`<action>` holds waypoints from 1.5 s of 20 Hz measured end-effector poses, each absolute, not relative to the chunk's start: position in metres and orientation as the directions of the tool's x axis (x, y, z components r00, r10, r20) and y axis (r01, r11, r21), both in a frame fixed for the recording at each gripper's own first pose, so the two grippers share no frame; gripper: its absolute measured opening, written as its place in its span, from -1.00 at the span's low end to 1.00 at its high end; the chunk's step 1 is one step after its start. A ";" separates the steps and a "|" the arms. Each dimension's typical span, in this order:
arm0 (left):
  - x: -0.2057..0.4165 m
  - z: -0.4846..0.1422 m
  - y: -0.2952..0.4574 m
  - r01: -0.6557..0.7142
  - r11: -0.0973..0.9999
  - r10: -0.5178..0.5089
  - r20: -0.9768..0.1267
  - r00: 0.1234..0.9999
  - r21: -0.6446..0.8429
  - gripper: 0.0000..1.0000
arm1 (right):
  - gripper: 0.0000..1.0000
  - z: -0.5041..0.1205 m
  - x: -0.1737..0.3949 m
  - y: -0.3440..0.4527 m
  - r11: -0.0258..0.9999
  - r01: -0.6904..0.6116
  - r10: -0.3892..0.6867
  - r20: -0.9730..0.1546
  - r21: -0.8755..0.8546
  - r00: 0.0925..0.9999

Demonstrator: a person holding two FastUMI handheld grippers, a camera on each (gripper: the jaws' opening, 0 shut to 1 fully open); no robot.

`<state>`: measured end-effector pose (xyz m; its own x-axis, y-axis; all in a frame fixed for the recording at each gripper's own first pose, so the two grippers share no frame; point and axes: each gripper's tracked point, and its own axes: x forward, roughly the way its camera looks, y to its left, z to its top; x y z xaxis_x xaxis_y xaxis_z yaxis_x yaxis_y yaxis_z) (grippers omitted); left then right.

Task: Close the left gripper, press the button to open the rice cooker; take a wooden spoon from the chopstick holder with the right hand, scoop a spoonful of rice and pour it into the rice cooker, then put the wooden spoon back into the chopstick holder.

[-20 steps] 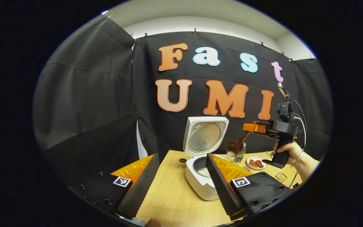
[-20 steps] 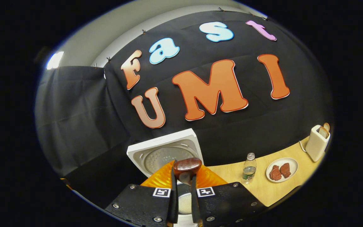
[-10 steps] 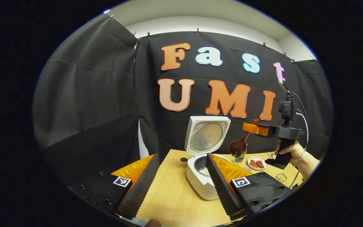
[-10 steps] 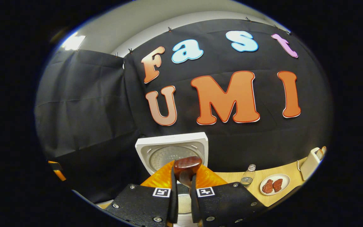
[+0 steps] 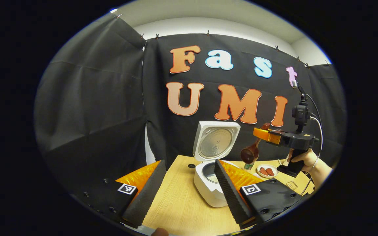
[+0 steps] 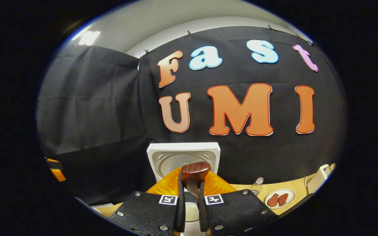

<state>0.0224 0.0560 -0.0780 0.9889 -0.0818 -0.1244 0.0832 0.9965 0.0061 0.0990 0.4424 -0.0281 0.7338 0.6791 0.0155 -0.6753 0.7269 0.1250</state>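
You are holding your right gripper (image 6: 190, 193) clamped on the handle of the wooden spoon (image 6: 195, 171), up in the air to the right of the rice cooker (image 5: 208, 183) and above its pot, spoon bowl hanging down. The rice cooker is sitting on the tabletop (image 5: 179, 203) with its lid (image 5: 216, 142) standing open. Your left gripper (image 5: 189, 190) is waiting wide open and empty in front of the rice cooker.
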 end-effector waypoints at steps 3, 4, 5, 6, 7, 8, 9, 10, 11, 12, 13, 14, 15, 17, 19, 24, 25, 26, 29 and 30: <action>0.018 -0.074 0.058 0.073 0.997 -0.073 -0.113 0.991 0.001 1.00 | -0.67 -0.020 0.097 0.420 0.732 -0.662 0.667 0.028 0.162 0.744; 0.017 -0.073 0.057 0.075 0.997 -0.075 -0.111 0.991 -0.003 1.00 | -0.77 -0.018 0.096 0.410 0.732 -0.656 0.663 0.031 0.184 0.748; 0.016 -0.072 0.055 0.077 0.997 -0.077 -0.110 0.991 -0.006 1.00 | -0.68 -0.017 0.097 0.400 0.735 -0.646 0.654 0.032 0.206 0.755; 0.014 -0.071 0.055 0.079 0.997 -0.079 -0.109 0.991 -0.006 1.00 | -0.67 -0.017 0.098 0.388 0.742 -0.633 0.643 0.032 0.222 0.765; 0.013 -0.070 0.055 0.079 0.997 -0.080 -0.105 0.991 -0.006 1.00 | -0.67 -0.015 0.100 0.375 0.750 -0.619 0.630 0.034 0.232 0.776; 0.012 -0.067 0.057 0.078 0.997 -0.078 -0.100 0.992 -0.006 1.00 | -0.67 -0.015 0.100 0.361 0.757 -0.607 0.618 0.037 0.242 0.785; 0.010 -0.065 0.057 0.078 0.997 -0.078 -0.096 0.992 -0.007 1.00 | -0.68 -0.015 0.100 0.348 0.763 -0.595 0.607 0.038 0.254 0.794; 0.010 -0.063 0.057 0.078 0.997 -0.079 -0.092 0.993 -0.008 1.00 | -0.68 -0.015 0.099 0.334 0.767 -0.583 0.597 0.035 0.266 0.801; 0.009 -0.061 0.057 0.079 0.997 -0.079 -0.090 0.993 -0.009 1.00 | -0.68 -0.017 0.098 0.320 0.773 -0.570 0.586 0.031 0.278 0.810; 0.008 -0.061 0.057 0.076 0.997 -0.077 -0.087 0.993 -0.010 1.00 | -0.68 -0.019 0.097 0.304 0.780 -0.556 0.573 0.030 0.287 0.819; 0.008 -0.060 0.058 0.073 0.997 -0.073 -0.085 0.994 -0.012 1.00 | -0.68 -0.020 0.096 0.288 0.791 -0.539 0.556 0.027 0.291 0.831; 0.008 -0.059 0.057 0.070 0.997 -0.071 -0.081 0.994 -0.015 1.00 | -0.68 -0.023 0.096 0.270 0.804 -0.519 0.536 0.023 0.291 0.844; 0.008 -0.058 0.057 0.070 0.997 -0.071 -0.077 0.995 -0.017 1.00 | -0.68 -0.027 0.096 0.251 0.819 -0.495 0.513 0.018 0.291 0.858; 0.008 -0.059 0.053 0.073 0.997 -0.074 -0.077 0.994 -0.012 1.00 | -0.68 -0.037 0.092 0.218 0.838 -0.453 0.474 0.005 0.303 0.880; 0.010 -0.058 0.049 0.075 0.997 -0.075 -0.076 0.994 -0.003 1.00 | -0.68 -0.050 0.090 0.186 0.856 -0.407 0.434 -0.016 0.318 0.901; 0.011 -0.063 0.030 0.100 0.995 -0.100 -0.086 0.991 -0.006 1.00 | -0.68 -0.098 0.086 0.121 0.885 -0.290 0.342 -0.084 0.363 0.936; 0.012 -0.064 0.026 0.106 0.994 -0.106 -0.091 0.990 -0.007 1.00 | -0.68 -0.112 0.086 0.111 0.888 -0.269 0.326 -0.097 0.372 0.941; 0.012 -0.065 0.023 0.110 0.994 -0.111 -0.093 0.989 -0.006 1.00 | -0.68 -0.123 0.086 0.102 0.891 -0.250 0.312 -0.112 0.379 0.943; 0.013 -0.066 0.015 0.111 0.994 -0.110 -0.099 0.989 0.007 1.00 | -0.68 -0.159 0.091 0.084 0.891 -0.199 0.283 -0.156 0.409 0.946; 0.013 -0.067 0.012 0.109 0.994 -0.107 -0.101 0.989 0.013 1.00 | -0.68 -0.172 0.094 0.081 0.888 -0.186 0.279 -0.172 0.420 0.945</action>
